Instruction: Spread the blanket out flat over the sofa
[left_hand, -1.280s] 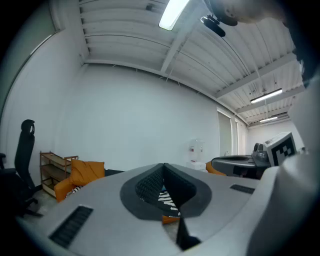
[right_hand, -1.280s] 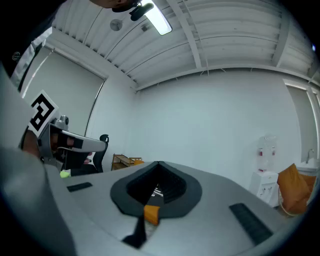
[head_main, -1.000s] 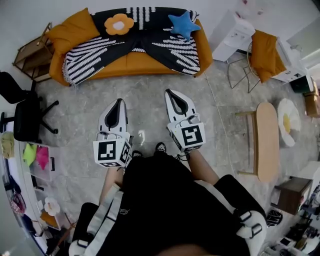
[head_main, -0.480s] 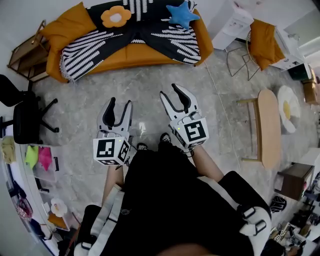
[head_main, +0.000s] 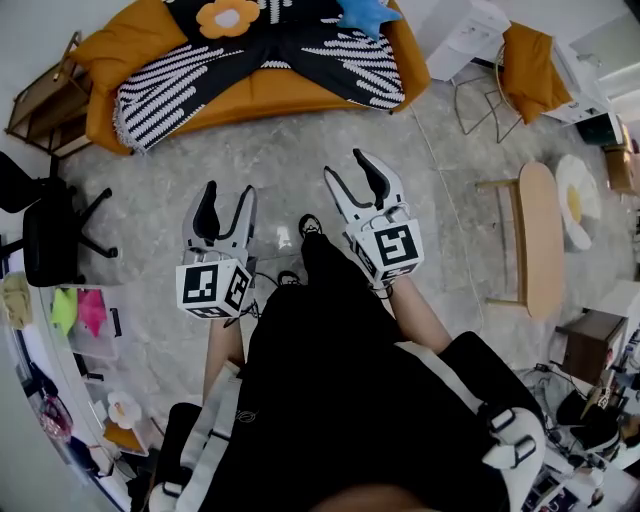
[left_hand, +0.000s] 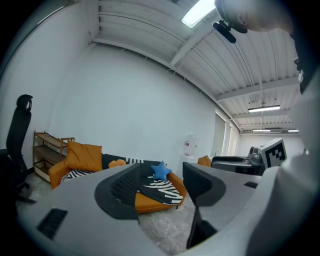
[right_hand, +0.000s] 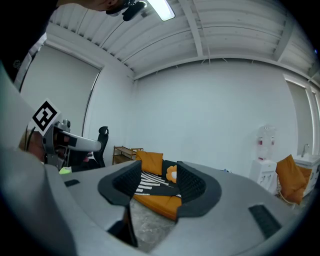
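- Blanket (head_main: 300, 55): draped on sofa (head_main: 255, 98), bunched toward the middle of the backrest, with seat front bare. Judged not yet flat.
- Flower cushion (head_main: 228, 17) and star cushion (head_main: 362, 12) sit on it.
- Left gripper (head_main: 228, 200) and right gripper (head_main: 350, 175): jaws just opened wide, nothing between, well apart from sofa.
- Left to do: approach, take the edges, spread.

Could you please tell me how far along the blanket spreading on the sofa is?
Done: the blanket lies across the sofa, under the flower cushion and star cushion. In hand: nothing; the left claw and right claw have just been opening, empty, over the floor short of the sofa. Left: the blanket is gathered toward the middle with orange seat showing, not yet flat.
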